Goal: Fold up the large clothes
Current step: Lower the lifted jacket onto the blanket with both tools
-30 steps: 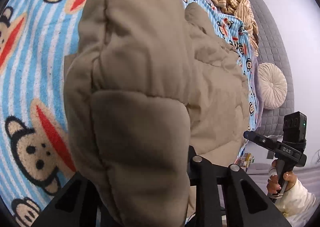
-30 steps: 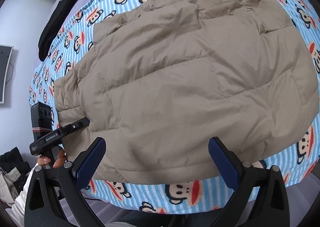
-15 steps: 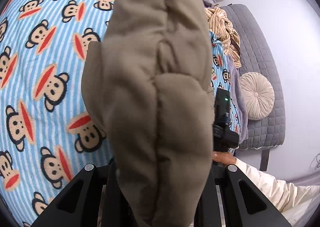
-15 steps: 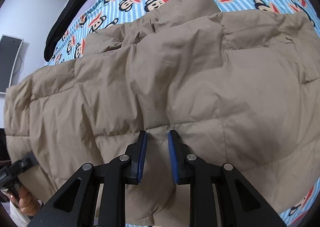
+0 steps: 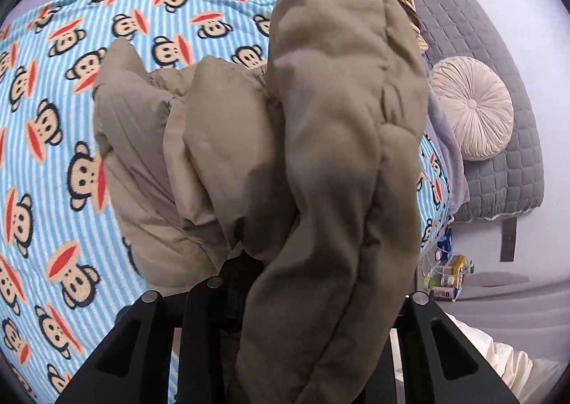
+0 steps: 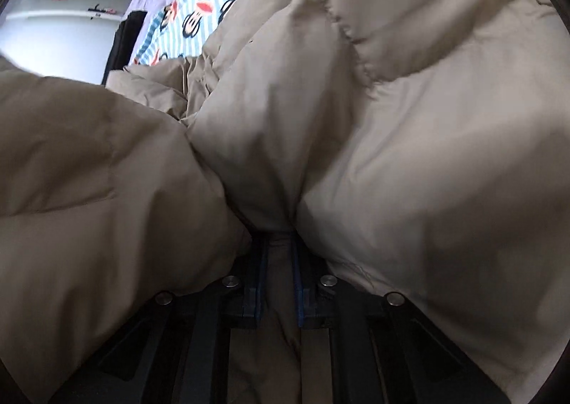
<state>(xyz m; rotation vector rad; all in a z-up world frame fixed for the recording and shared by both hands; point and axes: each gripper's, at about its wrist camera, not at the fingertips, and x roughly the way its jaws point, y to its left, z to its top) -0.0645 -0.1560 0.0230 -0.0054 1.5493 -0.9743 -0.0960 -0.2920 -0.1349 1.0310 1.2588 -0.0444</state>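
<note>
A bed spread with a blue-striped monkey-print blanket [image 5: 53,140] fills the left of the frame; at right, a grey quilted headboard [image 5: 498,48] holds a round cream cushion [image 5: 472,106]. White wall shelves [image 6: 71,9] sit upper left in the right wrist view.

Right tool [image 6: 278,272] just closing on cloth, left tool [image 5: 313,297] opening, cloth between

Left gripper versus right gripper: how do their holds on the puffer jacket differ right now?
The left gripper has just been opening, a thick fold of the tan puffer jacket draped between wide-set fingers. The right gripper has just been closing, pinching a thin fold. Both hold the same jacket.
</note>
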